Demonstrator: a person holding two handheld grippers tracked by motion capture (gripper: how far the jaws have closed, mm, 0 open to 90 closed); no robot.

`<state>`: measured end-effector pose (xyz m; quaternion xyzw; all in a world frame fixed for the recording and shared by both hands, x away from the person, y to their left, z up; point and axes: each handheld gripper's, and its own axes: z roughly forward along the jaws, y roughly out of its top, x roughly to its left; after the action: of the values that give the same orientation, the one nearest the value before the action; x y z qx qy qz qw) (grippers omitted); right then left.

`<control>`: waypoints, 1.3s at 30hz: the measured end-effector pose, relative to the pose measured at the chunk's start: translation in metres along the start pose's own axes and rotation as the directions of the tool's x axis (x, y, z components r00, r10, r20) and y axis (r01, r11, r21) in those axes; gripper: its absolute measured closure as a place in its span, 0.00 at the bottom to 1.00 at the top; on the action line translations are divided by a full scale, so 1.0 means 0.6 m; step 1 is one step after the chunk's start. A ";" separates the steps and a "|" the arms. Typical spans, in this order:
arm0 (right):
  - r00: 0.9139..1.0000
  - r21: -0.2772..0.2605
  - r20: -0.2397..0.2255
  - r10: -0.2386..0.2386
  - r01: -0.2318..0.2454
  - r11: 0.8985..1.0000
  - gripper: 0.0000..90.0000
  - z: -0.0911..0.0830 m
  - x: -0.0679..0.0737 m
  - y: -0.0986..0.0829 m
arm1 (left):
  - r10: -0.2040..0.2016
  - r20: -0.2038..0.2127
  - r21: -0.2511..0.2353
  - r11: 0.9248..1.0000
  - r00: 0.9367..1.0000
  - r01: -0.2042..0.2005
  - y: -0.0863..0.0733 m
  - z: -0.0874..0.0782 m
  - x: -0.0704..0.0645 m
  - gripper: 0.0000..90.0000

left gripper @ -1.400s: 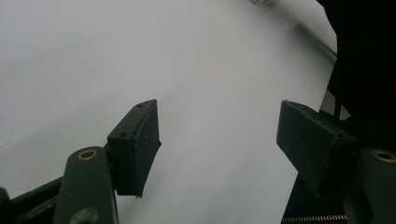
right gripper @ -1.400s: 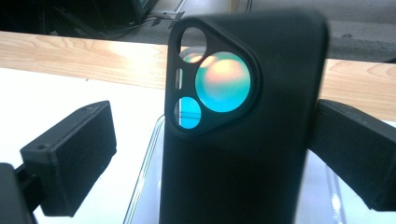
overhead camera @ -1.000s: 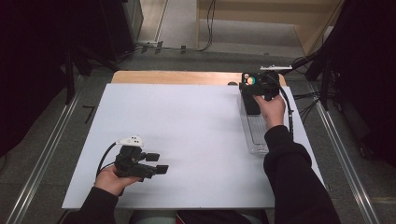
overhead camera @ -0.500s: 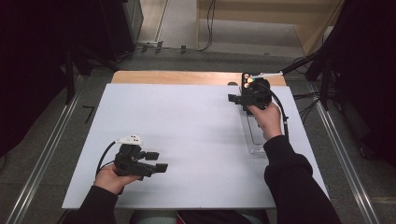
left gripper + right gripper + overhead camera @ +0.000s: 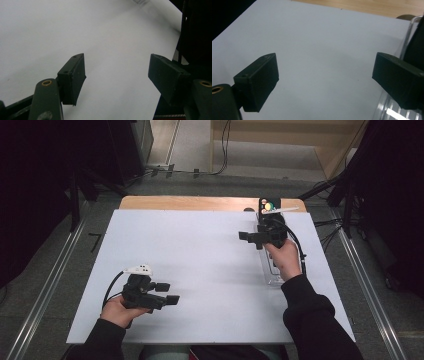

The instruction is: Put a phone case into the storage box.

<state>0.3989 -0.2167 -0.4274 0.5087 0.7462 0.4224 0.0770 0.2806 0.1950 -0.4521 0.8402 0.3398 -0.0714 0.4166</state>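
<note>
My left gripper (image 5: 167, 293) rests low over the white table (image 5: 200, 265) near its front left, pointing right, open and holding nothing. In the left gripper view its jaws (image 5: 117, 80) stand wide apart over bare white surface. My right gripper (image 5: 251, 240) hovers at the right of the table, just left of a clear plastic container (image 5: 272, 272), pointing left. In the right gripper view it is open (image 5: 324, 77) with only the white table between the jaws. The container's clear rim (image 5: 409, 32) shows beside the right jaw.
A small dark object with yellow and green spots (image 5: 267, 206) sits at the container's far end, with a white strip (image 5: 287, 210) beside it. A wooden board (image 5: 200, 202) edges the table's far side. Cables and dark stands surround the table.
My right gripper has drawn back from the container's far end, moving left and nearer the person, and now points left. The left gripper has stayed put.
</note>
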 end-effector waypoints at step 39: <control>0.968 0.106 -0.191 -0.166 0.188 0.976 0.17 -0.024 0.102 -0.090 | -0.003 0.008 -0.007 1.000 1.000 0.003 0.000 -0.003 0.001 0.33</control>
<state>0.3247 -0.1807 -0.4374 0.4034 0.8173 0.4113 0.0146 0.2807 0.1966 -0.4513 0.8380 0.3394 -0.0743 0.4208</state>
